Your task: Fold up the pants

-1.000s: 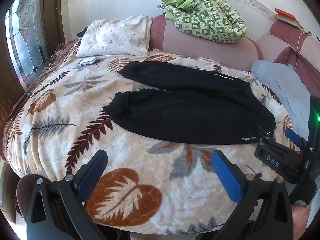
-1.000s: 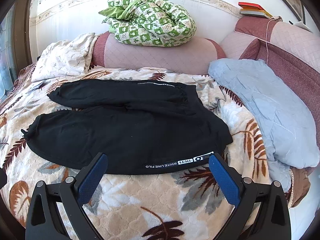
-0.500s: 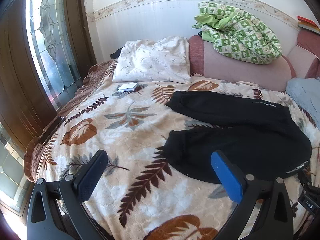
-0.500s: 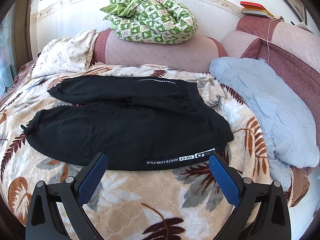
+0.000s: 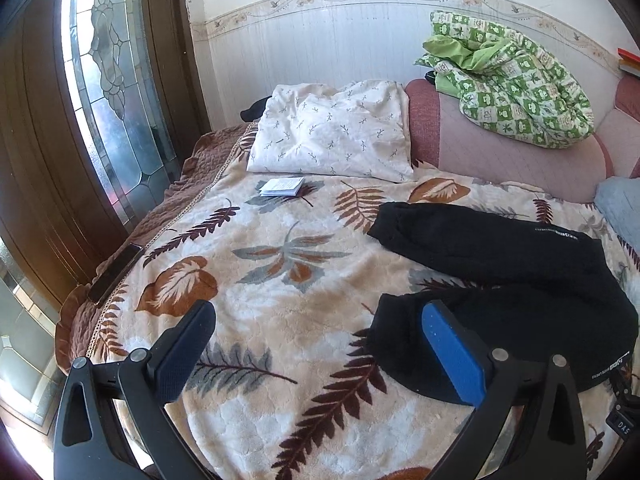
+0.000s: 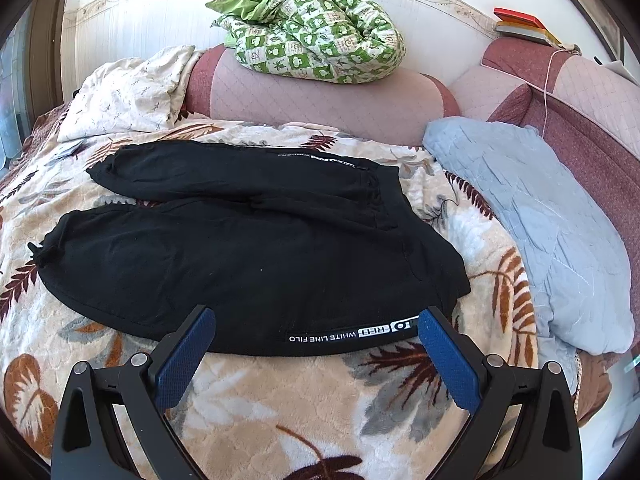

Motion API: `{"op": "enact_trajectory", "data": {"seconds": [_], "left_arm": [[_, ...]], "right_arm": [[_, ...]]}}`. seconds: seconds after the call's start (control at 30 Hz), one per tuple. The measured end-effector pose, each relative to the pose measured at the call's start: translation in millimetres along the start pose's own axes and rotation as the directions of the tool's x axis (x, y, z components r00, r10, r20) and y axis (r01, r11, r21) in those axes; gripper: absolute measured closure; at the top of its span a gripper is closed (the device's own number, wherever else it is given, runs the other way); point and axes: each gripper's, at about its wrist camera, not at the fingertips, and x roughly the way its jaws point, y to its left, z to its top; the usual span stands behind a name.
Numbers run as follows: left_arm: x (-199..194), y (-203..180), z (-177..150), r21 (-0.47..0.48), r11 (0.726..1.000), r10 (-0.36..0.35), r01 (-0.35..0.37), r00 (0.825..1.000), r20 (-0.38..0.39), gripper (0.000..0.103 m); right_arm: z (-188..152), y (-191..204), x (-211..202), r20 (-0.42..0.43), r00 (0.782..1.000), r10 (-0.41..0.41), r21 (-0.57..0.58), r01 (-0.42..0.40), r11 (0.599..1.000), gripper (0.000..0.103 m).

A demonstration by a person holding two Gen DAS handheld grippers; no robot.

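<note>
The left gripper (image 5: pixel 318 346) has its blue-padded fingers (image 5: pixel 452 354) spread wide, gripping nothing, above the leaf-patterned plush blanket (image 5: pixel 280 280) beside the cuff of the near leg of the black pants (image 5: pixel 512 276). The right gripper (image 6: pixel 316 346) is likewise wide apart and empty, at the pants' (image 6: pixel 248 248) near edge by the white lettered stripe (image 6: pixel 354 332). The pants lie flat on the blanket (image 6: pixel 248 400), legs side by side. No containers show.

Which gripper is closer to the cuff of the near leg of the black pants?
Left. The left gripper hovers open beside the cuff; the right gripper, also open, is at the waistband end of the black pants.
</note>
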Motion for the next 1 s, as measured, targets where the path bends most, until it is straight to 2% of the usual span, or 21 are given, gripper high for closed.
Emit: {"op": "enact_trajectory", "data": {"seconds": [0.2, 0.3, 0.37, 0.4, 0.43, 0.47, 0.53, 0.73, 0.8, 0.87, 1.0], "left_arm": [[6.7, -0.3, 22.4, -0.017, 0.999, -0.041, 0.042, 0.998, 0.038, 0.0], [21.6, -0.3, 39.4, -0.029, 0.998, -0.064, 0.064, 0.998, 0.011, 0.0], [32.1, -0.5, 51.7, -0.034, 0.998, -0.061, 0.061, 0.998, 0.01, 0.0], [39.9, -1.1, 59.3, -0.034, 0.998, -0.055, 0.055, 0.998, 0.012, 0.0], [46.4, -1.1, 64.7, -0.034, 0.998, -0.05, 0.05, 0.999, 0.011, 0.0], [56.0, -2.2, 71.5, -0.032, 0.998, -0.047, 0.047, 0.999, 0.007, 0.0], [74.9, -4.1, 82.1, -0.03, 0.998, -0.051, 0.051, 0.999, -0.009, 0.0], [146.4, -26.6, 105.6, -0.018, 0.991, -0.133, 0.132, 0.983, -0.123, 0.0], [171.6, -38.3, 109.1, -0.014, 0.984, -0.178, 0.179, 0.971, -0.161, 0.0], [196.6, -50.8, 110.9, -0.003, 0.977, -0.208, 0.211, 0.958, -0.198, 0.0], [245.2, -72.2, 113.7, 0.0, 0.96, -0.271, 0.281, 0.926, -0.262, 0.002]], "right_arm": [[15.3, -1.0, 6.7, 0.011, 1.0, -0.015, -0.016, 0.015, 1.0, 0.0], [34.8, -9.7, -3.8, 0.107, 0.993, -0.05, -0.008, 0.051, 0.999, 0.0], [51.8, -17.1, -12.9, 0.195, 0.977, -0.083, -0.005, 0.085, 0.996, 0.0], [62.2, -23.1, -13.7, 0.232, 0.97, -0.069, -0.01, 0.073, 0.997, 0.0], [71.0, -28.2, -9.9, 0.234, 0.972, -0.036, -0.02, 0.042, 0.999, 0.0], [83.5, -32.5, -2.3, 0.21, 0.978, -0.011, -0.044, 0.021, 0.999, 0.0], [104.5, -32.9, 24.9, 0.106, 0.994, 0.015, -0.087, -0.005, 0.996, 0.0], [140.0, -47.4, 80.4, 0.024, 0.994, 0.107, -0.098, -0.104, 0.99, 0.001], [150.1, -52.6, 98.6, 0.006, 0.985, 0.174, -0.075, -0.173, 0.982, 0.001], [161.5, -61.4, 120.9, -0.015, 0.967, 0.255, -0.044, -0.255, 0.966, 0.002], [184.6, -61.8, 166.3, -0.071, 0.935, 0.348, -0.035, -0.351, 0.936, 0.004]]}}
